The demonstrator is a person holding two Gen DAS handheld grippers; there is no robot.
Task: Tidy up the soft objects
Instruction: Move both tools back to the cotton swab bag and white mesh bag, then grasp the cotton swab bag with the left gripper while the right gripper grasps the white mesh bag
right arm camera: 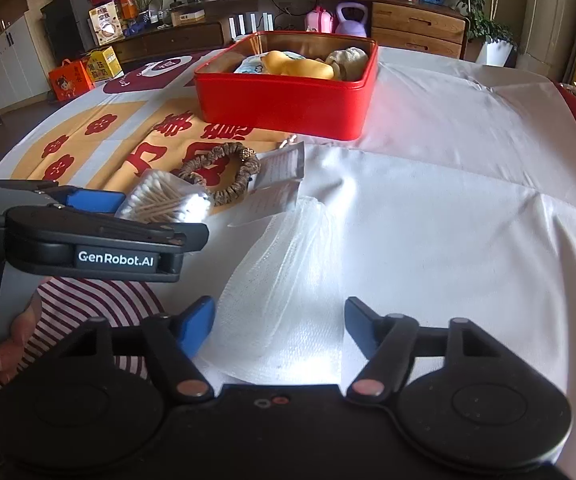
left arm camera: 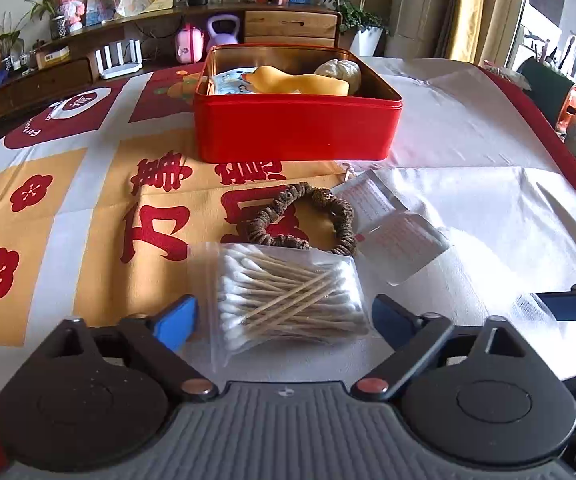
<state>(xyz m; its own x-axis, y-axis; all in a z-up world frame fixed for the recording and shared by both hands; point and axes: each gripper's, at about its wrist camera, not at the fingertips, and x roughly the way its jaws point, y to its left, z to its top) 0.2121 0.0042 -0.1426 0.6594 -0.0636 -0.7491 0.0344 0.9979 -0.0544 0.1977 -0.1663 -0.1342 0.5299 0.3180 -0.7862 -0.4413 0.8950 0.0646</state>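
Crinkly white mesh pouch (right arm camera: 284, 280) between open jaws

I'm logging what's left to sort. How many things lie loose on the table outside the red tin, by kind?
Bag of cotton swabs: 1
Brown scrunchie: 1
Clear flat packets: 2
White mesh pouch: 1
Total: 5

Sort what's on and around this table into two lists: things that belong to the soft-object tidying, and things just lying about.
Belongs to the job:
red tin
bag of cotton swabs
brown scrunchie
white mesh pouch
flat sachets

Just lying about:
purple kettlebell
pink toy case
white router
potted plant
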